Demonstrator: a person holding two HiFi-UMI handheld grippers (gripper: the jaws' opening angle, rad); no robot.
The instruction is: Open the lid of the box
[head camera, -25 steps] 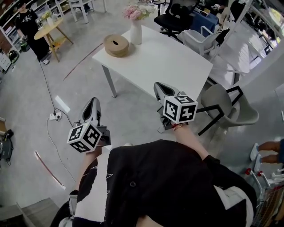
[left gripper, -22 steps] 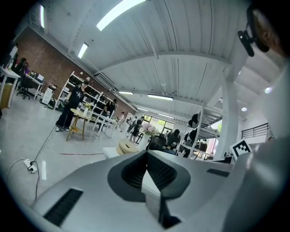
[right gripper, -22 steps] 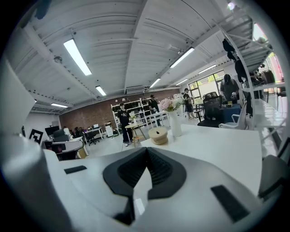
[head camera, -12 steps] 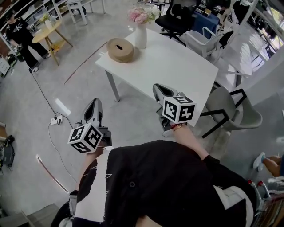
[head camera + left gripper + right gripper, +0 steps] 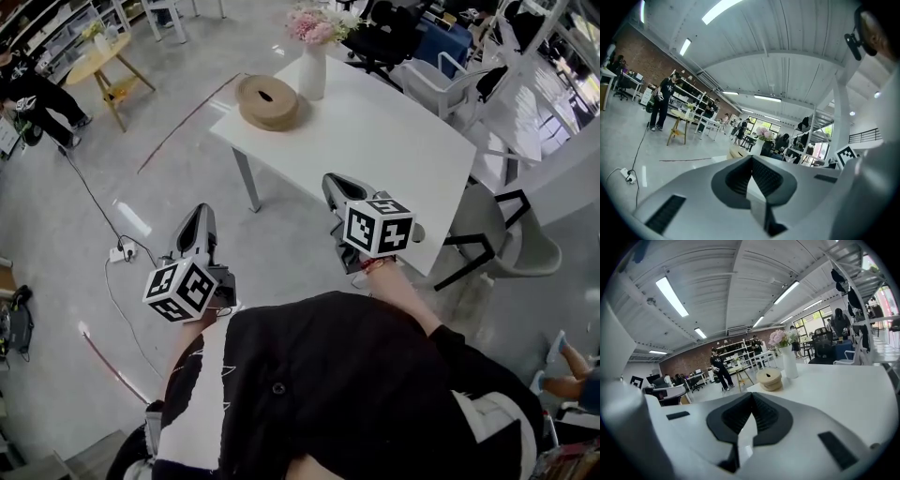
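Observation:
A round tan box [image 5: 268, 101] with its lid on stands at the far left corner of a white table [image 5: 375, 141], next to a white vase of pink flowers [image 5: 312, 66]. It also shows as the tan box [image 5: 769, 379] ahead in the right gripper view. My left gripper [image 5: 196, 216] is over the bare floor, well short of the table, jaws shut and empty. My right gripper [image 5: 336, 184] hangs by the table's near edge, also shut with nothing in it. Both point toward the table, far from the box.
A grey chair [image 5: 511, 239] stands at the table's right end, and office chairs [image 5: 394, 33] stand behind it. A cable with a power strip [image 5: 118, 250] lies on the floor at left. A person [image 5: 33, 89] stands by a small wooden table [image 5: 94, 56] at far left.
The table with the box and vase has drawn nearer and shifted right in the head view. Both grippers stay shut and have kept their places in the picture.

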